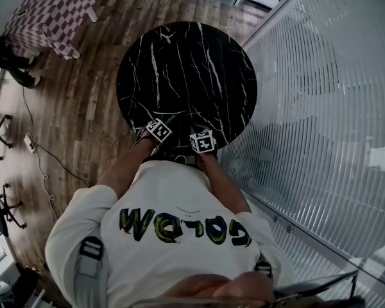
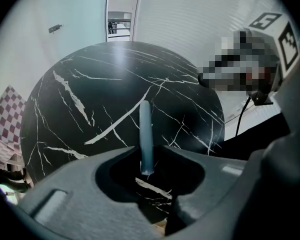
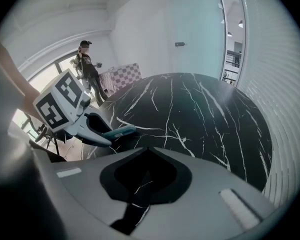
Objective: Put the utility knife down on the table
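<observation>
Left tongs (image 2: 149, 153) clamp the blue utility knife (image 2: 145, 129) over the black table (image 2: 85, 89); right tongs (image 3: 145, 154) sit closed, empty.

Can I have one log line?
left gripper: shut on slim teal utility knife | right gripper: shut, empty | knife over round black marble table

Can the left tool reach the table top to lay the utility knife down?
Probably yes: the left tool holds the utility knife over the table's near edge, and nothing visible lies between them.
</observation>
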Action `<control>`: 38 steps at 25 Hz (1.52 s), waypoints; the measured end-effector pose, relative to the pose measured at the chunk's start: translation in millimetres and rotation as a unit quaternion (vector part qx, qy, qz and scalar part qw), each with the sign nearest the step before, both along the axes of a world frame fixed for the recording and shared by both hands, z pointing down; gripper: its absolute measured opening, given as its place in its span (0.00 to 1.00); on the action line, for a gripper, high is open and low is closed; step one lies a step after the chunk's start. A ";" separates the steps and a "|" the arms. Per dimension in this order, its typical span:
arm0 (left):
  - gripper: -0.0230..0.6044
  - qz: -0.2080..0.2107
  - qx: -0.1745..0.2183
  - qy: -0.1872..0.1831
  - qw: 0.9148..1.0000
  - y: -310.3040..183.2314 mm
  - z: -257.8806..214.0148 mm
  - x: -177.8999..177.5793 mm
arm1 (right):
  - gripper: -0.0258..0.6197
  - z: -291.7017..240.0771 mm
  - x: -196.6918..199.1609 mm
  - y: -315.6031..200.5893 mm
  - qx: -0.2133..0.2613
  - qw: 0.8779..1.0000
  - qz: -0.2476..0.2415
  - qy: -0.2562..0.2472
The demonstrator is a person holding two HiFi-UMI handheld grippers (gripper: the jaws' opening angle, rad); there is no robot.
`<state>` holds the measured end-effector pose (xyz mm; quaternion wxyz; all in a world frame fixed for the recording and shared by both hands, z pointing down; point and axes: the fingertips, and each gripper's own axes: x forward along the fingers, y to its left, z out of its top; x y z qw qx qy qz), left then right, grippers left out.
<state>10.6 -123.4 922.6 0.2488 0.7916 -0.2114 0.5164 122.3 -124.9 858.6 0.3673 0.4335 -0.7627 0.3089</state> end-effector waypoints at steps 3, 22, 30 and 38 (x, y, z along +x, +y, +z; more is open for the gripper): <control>0.24 0.002 0.013 0.000 1.000 -1.4 -3.0 -0.6 | 0.04 -1.1 -1.9 0.9 0.001 1.000 0.001 -0.001; 0.28 -0.008 0.052 -0.003 0.999 -0.3 -10.7 -16.8 | 0.04 -14.1 2.5 7.1 0.023 1.000 0.006 -0.007; 0.28 -0.068 0.114 0.074 0.988 -9.4 -74.2 -16.6 | 0.04 -62.2 3.9 2.2 0.086 0.994 0.033 -0.055; 0.17 -0.122 0.178 0.198 0.956 -5.0 -188.7 -2.1 | 0.04 -146.8 -2.7 1.9 0.185 0.978 0.029 -0.091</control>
